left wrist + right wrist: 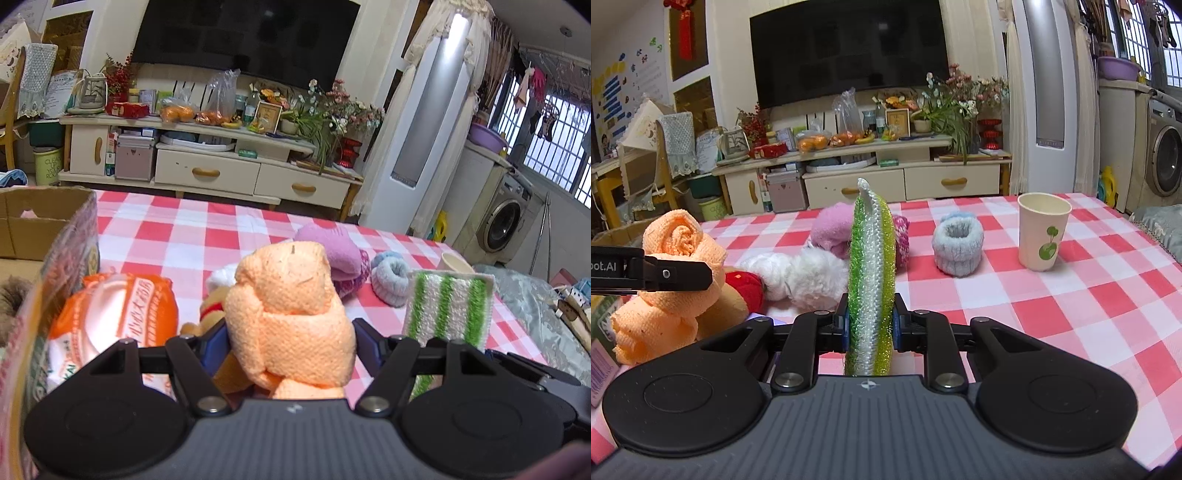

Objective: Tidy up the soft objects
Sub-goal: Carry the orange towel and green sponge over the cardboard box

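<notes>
My left gripper is shut on an orange rolled towel, held above the red-checked table; the towel also shows at the left in the right wrist view. My right gripper is shut on a green-and-white striped scrub pad, held upright on edge; the pad also shows in the left wrist view. On the cloth lie a pink plush item, a light blue fuzzy cuff, a white fluffy toy and a small bear in red.
An open cardboard box stands at the left, with an orange-and-white packet beside it. A paper cup stands at the right of the table. A TV cabinet and a washing machine are beyond.
</notes>
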